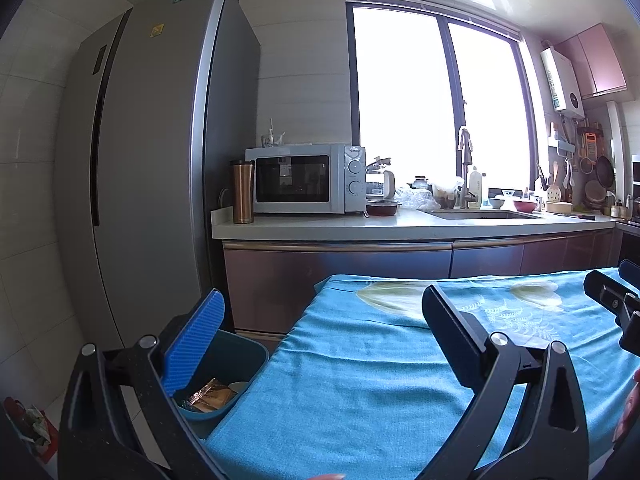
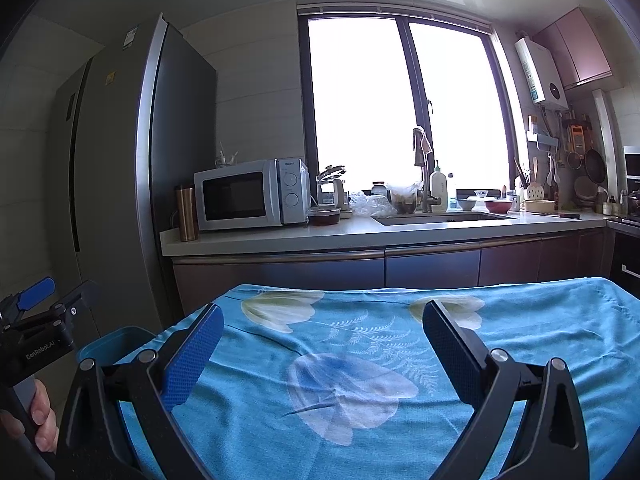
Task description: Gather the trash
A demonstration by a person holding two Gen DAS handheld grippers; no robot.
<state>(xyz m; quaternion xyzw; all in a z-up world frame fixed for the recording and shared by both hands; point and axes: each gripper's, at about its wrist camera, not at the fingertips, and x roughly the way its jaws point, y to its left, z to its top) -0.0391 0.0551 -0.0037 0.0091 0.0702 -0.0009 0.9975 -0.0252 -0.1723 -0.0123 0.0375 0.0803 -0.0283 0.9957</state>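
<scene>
We are holding both grippers over a table draped in a blue floral cloth (image 2: 360, 360), facing a kitchen counter (image 2: 360, 236) under a bright window (image 2: 400, 100). Our left gripper (image 1: 324, 328) is hanging with its fingers spread wide and nothing between them, its blue-padded left finger (image 1: 196, 344) hovering above a blue trash bin (image 1: 240, 364) at 7 o'clock in the left wrist view, just beside the table's left edge. Inside the bin, a shiny gold wrapper (image 1: 210, 394) and other scraps are lying at the bottom. Our right gripper (image 2: 324, 336) is likewise gaping wide and empty above the cloth's printed white flowers. In the right wrist view the bin's rim (image 2: 120, 338) is peeking out at 8 o'clock, with the left gripper (image 2: 52, 300) above it. On the counter, a white microwave (image 2: 252, 194) is sitting at 11 o'clock, a copper tumbler (image 2: 187, 213) just beside it, and a sink (image 2: 440, 218) with its faucet (image 2: 426, 172) at 1 o'clock. A tall grey refrigerator (image 1: 152, 160) is filling the left.
</scene>
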